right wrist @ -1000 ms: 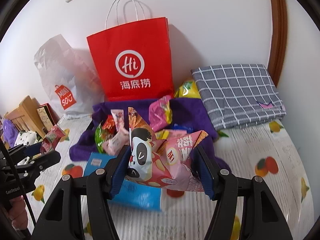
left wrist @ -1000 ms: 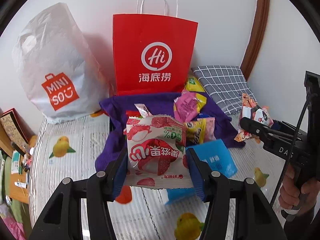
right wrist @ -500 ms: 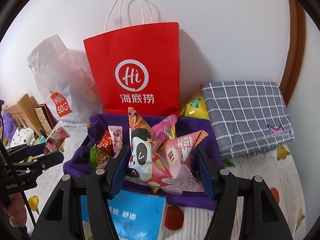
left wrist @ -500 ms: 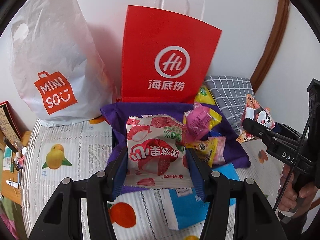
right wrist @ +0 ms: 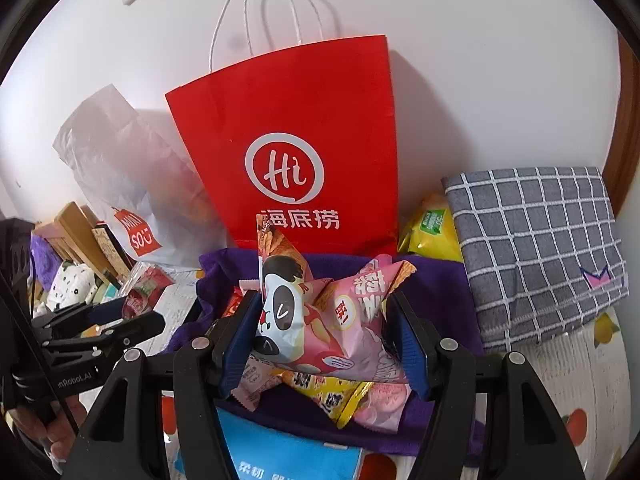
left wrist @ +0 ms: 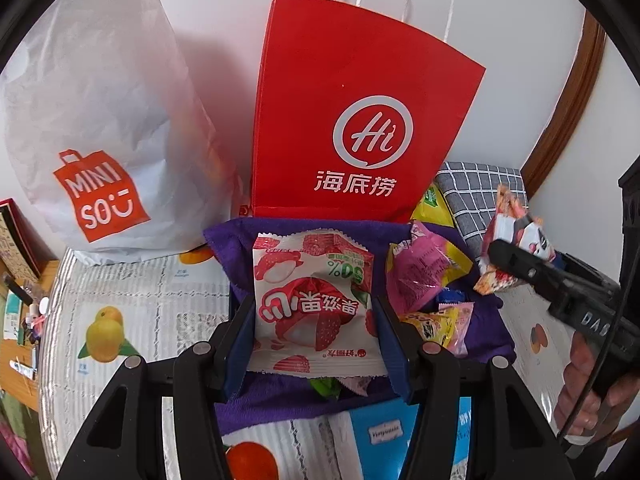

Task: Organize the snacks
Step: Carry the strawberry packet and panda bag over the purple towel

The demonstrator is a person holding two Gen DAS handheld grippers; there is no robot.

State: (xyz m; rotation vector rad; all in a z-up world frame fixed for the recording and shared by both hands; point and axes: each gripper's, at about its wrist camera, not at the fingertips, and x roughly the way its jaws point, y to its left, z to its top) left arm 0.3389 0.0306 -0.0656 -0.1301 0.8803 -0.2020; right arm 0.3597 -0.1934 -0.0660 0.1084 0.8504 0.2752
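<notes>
My left gripper is shut on a white and red strawberry snack packet, held above a purple cloth strewn with loose snacks. My right gripper is shut on a pink panda snack packet over the same purple cloth. A red paper bag stands upright against the wall behind the cloth; it also shows in the right wrist view. The right gripper with its packet shows at the right of the left wrist view.
A white Miniso plastic bag stands left of the red bag. A grey checked cushion lies at the right, with a yellow packet beside it. A blue packet lies near the cloth's front edge. Boxes clutter the far left.
Both grippers, each holding its packet, have moved forward and up toward the red bag, which now looms larger. The blue packet has slid lower in both views.
</notes>
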